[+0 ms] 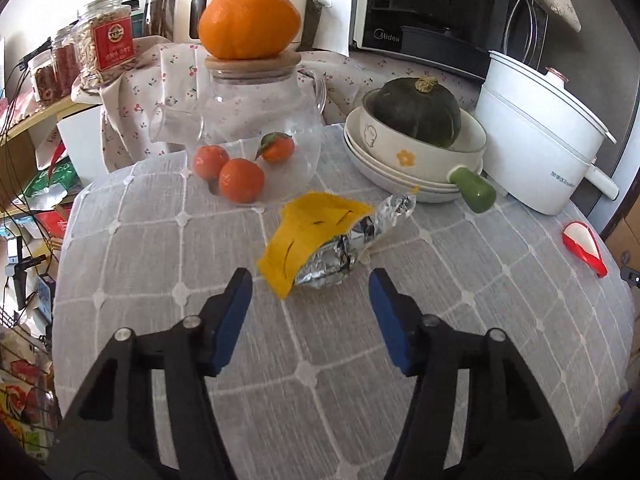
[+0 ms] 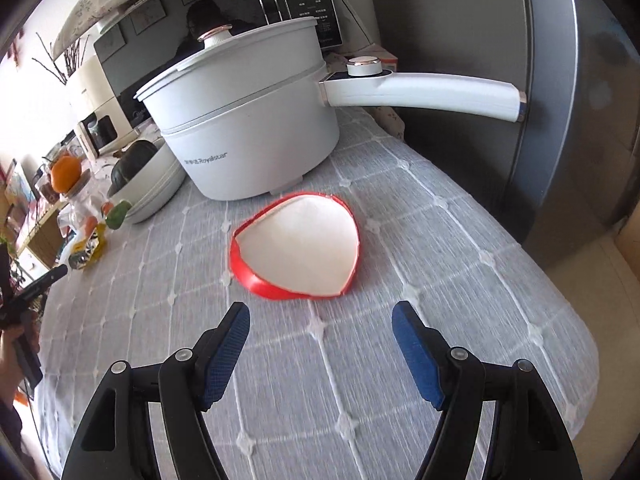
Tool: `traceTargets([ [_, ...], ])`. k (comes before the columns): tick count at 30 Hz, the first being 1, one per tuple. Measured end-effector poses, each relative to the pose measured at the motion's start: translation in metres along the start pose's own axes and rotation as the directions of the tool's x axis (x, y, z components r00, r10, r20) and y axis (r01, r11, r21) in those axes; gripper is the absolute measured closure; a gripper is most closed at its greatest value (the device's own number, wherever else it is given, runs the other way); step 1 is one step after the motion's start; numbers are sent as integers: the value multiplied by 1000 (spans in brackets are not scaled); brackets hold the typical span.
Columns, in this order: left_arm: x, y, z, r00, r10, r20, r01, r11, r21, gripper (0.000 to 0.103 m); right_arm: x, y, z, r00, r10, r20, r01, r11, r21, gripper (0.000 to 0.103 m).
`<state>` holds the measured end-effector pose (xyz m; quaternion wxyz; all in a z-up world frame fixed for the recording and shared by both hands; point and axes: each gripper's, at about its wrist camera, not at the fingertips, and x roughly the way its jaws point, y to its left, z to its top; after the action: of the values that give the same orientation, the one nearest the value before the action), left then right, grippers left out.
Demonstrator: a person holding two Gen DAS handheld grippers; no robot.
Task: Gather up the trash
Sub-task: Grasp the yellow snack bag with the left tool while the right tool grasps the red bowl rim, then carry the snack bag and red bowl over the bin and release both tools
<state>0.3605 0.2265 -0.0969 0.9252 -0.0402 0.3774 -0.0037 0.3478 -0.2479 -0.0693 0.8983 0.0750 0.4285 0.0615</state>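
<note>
Only the left wrist view shows the three small oranges (image 1: 240, 168) and glass teapot (image 1: 256, 120); only the right shows the pot's long handle (image 2: 424, 94). The yellow wrapper (image 1: 308, 236) lies just ahead of the spread, empty left gripper (image 1: 312, 280). The red-and-white peel (image 2: 298, 246) lies just ahead of the spread, empty right gripper (image 2: 320, 312).

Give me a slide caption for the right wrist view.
Open right claw faces a red-and-white wrapper lying on the grey tablecloth before a white electric pot.

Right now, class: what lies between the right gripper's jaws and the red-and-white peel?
Only bare grey checked tablecloth separates the right gripper from the red-and-white peel, seen in the right wrist view.
</note>
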Motion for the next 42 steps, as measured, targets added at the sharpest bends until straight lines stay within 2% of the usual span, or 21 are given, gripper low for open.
traceTargets([
  [3,15,4,5,1000,-17,-15,17,1000,-22,53,23,-4,10,1000,-12,3,12,1000,-5,28],
  [5,25,8,7,998,-46,-39,44,998,-45,54,38,-8,17,1000,-11,6,11,1000,11,28],
  [6,28,9,7,997,-58,-45,56,997,-46,59,44,-11,20,1000,-3,6,3,1000,27,28],
  [7,31,9,8,996,-64,-57,61,997,-44,65,49,-14,23,1000,9,9,-9,999,43,29],
  [9,36,9,9,996,-61,-73,58,998,-35,71,58,-19,27,1000,26,16,-27,998,60,36],
  [11,39,10,10,995,-60,-76,58,998,-34,73,69,-19,31,1000,23,7,-23,998,61,49],
  [12,39,10,11,995,-60,-76,57,998,-37,74,72,-17,31,1000,11,16,-11,999,52,52],
  [13,40,10,11,995,-58,-78,55,998,-40,76,74,-14,33,1000,1,18,-2,999,44,61],
  [14,40,10,12,995,-56,-81,52,998,-44,77,75,-12,34,1000,-3,16,2,999,40,78],
  [15,40,11,12,995,-53,-83,49,998,-50,77,77,-10,35,1000,-6,12,6,999,35,83],
  [16,39,10,12,995,-51,-85,47,997,-55,78,77,-9,34,1000,-15,9,14,999,29,95],
  [18,33,7,11,996,-49,-78,45,997,-57,79,74,-5,32,1000,-24,-1,24,1000,15,99],
  [25,-18,-13,-3,996,-67,-50,65,997,-39,79,29,2,11,1000,-6,-20,7,1000,13,100],
  [28,-50,-27,-18,996,-68,-49,67,997,-23,80,-5,5,-1,1000,-3,-15,3,1000,17,100],
  [34,-114,-63,-47,991,-127,-43,127,992,2,80,-78,13,-30,1000,-10,2,10,1000,-4,100],
  [42,-189,-124,-86,979,-200,-29,202,974,102,80,-174,25,-74,998,1,59,2,999,-51,100],
])
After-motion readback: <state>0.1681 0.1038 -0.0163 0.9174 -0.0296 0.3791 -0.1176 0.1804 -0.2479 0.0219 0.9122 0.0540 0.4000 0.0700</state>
